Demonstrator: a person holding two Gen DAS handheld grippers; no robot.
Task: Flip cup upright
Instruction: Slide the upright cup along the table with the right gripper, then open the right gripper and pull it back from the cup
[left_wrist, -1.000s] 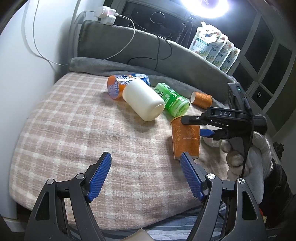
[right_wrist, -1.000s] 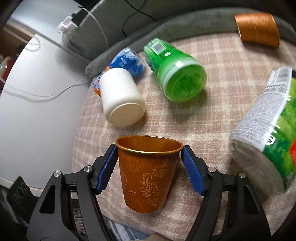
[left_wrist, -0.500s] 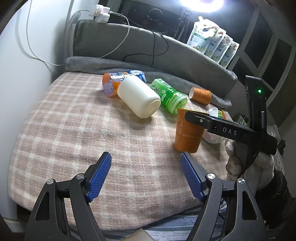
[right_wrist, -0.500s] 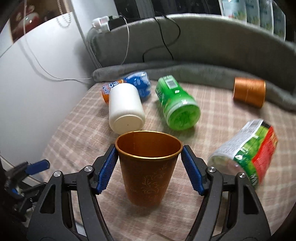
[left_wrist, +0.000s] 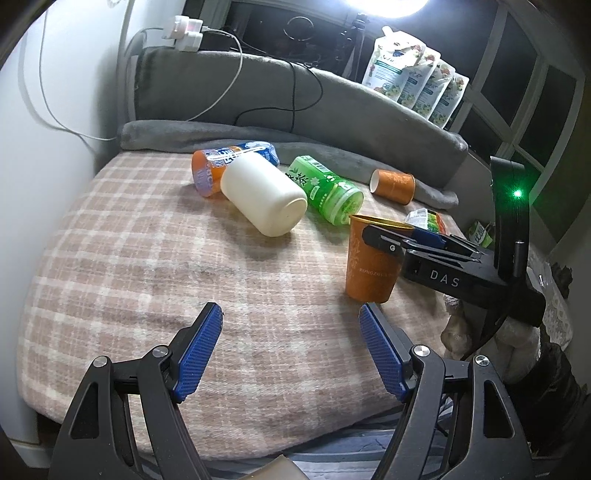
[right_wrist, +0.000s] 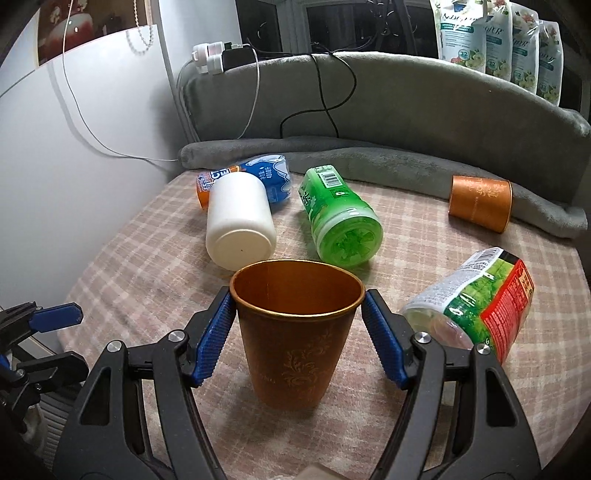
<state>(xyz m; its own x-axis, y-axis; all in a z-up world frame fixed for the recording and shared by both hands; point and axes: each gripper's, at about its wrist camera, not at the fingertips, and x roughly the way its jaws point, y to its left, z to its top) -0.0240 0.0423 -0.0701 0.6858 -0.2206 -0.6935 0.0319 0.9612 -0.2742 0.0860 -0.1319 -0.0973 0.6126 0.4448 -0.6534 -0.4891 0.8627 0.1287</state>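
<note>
**Copper cup upright on the blanket, right hand-held gripper around its rim**

The copper cup (right_wrist: 295, 332) stands upright, mouth up, on the plaid blanket (left_wrist: 147, 266), near the blanket's front edge and toward its right side. The right hand-held gripper (right_wrist: 297, 317) brackets it just below the rim: the left blue pad meets the cup wall, and the right pad sits at the rim's edge, though whether it presses or has a sliver of gap cannot be told. From the left wrist view the same cup (left_wrist: 371, 266) is seen with the right hand-held gripper (left_wrist: 399, 240) reaching in from the right at rim height.

The left hand-held gripper (left_wrist: 291, 354) hovers over the front edge of the blanket with its jaws spread wide and nothing between them, well apart from the cup.

Farther back on the blanket lie a white jar (right_wrist: 240, 221) on its side, a green bottle (right_wrist: 340, 221) beside it with its base facing forward, and an orange and blue bottle (right_wrist: 255, 177) behind the jar, touching it. A second copper cup (right_wrist: 480, 206) lies on its side near the back right corner against the grey cushion (right_wrist: 406, 110). A green and red labelled bottle (right_wrist: 472, 306) lies just right of the held cup.
</note>
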